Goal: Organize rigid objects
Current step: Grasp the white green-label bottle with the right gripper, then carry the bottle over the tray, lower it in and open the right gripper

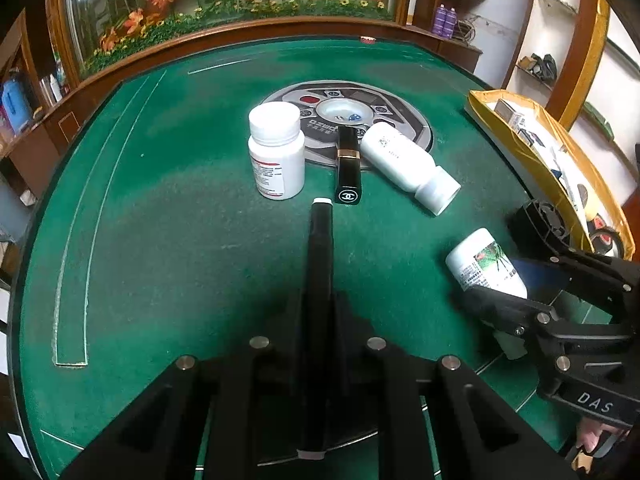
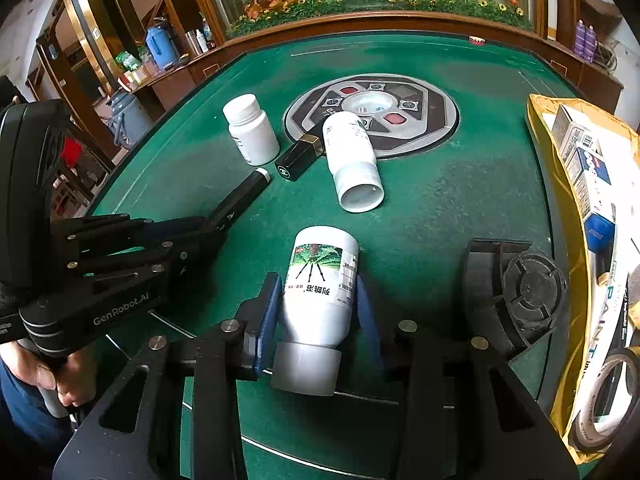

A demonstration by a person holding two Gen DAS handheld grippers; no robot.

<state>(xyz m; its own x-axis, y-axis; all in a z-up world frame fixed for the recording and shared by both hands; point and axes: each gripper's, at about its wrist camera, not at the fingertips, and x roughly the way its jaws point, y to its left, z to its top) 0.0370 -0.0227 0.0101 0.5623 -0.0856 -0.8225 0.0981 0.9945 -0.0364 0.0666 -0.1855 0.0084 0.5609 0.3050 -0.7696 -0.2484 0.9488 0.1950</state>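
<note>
Right tongs (image 2: 316,312) clamp labelled bottle (image 2: 320,276) — its cap half hidden.

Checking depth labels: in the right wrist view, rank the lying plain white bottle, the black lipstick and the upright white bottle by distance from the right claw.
1. Lying plain white bottle, just ahead of the right claw.
2. Black lipstick, ahead, left.
3. Upright white bottle, farthest left.

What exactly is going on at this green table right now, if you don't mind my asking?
A person is sorting small containers on the green table with two handheld grippers. The right gripper has its blue pads around a white bottle with a plant label lying on the felt. The left gripper is shut on a slim black tube. An upright white bottle, a black lipstick and another fallen white bottle wait near the centre, with a yellow box at the right edge.
</note>
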